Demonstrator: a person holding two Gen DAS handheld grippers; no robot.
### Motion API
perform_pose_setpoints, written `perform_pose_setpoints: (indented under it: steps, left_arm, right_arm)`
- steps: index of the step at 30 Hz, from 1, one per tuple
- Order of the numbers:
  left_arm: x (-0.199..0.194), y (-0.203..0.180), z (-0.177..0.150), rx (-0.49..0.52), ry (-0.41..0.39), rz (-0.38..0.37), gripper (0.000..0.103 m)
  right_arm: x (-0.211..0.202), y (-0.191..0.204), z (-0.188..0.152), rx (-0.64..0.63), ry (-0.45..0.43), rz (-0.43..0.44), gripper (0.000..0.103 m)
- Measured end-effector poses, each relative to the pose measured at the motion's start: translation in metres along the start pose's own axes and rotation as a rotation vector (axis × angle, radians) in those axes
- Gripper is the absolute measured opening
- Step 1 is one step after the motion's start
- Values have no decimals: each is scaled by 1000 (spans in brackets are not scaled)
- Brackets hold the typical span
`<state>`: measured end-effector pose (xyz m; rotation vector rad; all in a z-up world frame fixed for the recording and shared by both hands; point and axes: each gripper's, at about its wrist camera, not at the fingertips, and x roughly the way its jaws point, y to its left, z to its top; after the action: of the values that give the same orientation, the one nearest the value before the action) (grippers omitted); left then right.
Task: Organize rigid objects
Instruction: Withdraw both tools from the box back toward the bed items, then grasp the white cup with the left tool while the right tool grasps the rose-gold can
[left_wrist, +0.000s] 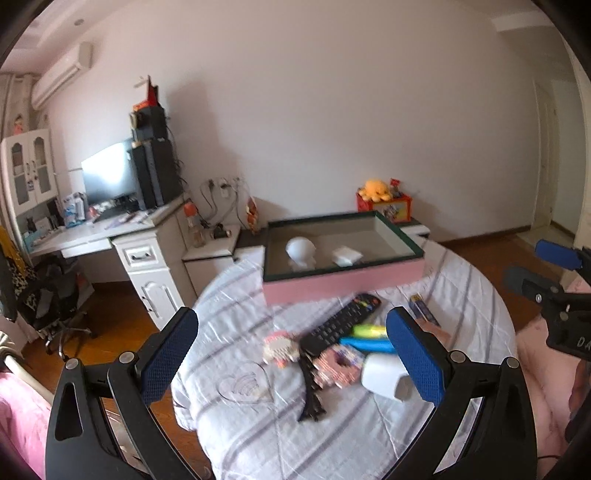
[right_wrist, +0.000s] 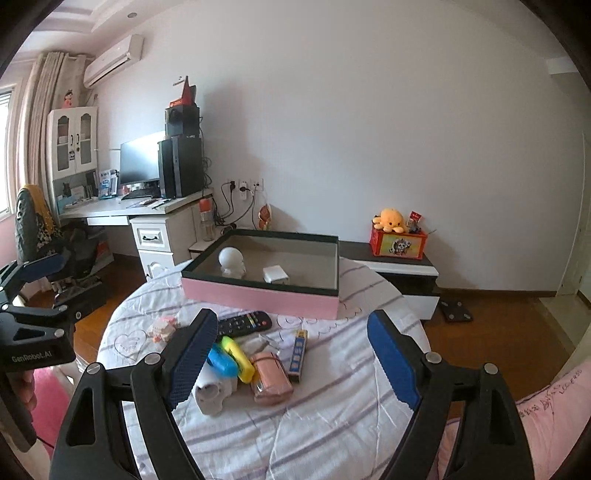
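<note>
Centre frame, both views: loose items heaped on bed (right_wrist: 332, 424), pink box (right_wrist: 258, 295) behind, two white pieces already inside. Left claw (left_wrist: 291, 354) and right claw (right_wrist: 291, 365) both spread wide, empty. Pick top-lying item first, e.g. remote (right_wrist: 243, 323); close across narrow width; avoid dragging neighbours.

Both wrist cams sit above the near edge of the table (right_wrist: 332, 424), facing the wall; both catch the box (left_wrist: 343, 284) and clutter, left cam closer.
</note>
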<state>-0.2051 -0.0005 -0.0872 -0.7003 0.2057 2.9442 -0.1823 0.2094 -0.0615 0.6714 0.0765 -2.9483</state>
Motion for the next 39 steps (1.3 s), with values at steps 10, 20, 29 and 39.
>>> perform_pose_setpoints:
  steps: [10, 20, 29, 39]
  left_arm:
    - [46, -47, -35, 77, 166, -105, 103]
    - [84, -74, -52, 114, 244, -132, 103]
    - [109, -88, -57, 149, 276, -191, 65]
    - [98, -72, -57, 139, 270, -277, 46]
  right_arm:
    - [31, -22, -39, 47, 131, -23, 85]
    - [56, -41, -68, 88, 223, -10, 85]
    - [72, -48, -73, 108, 260, 4, 85]
    - [85, -31, -75, 82, 298, 54, 85]
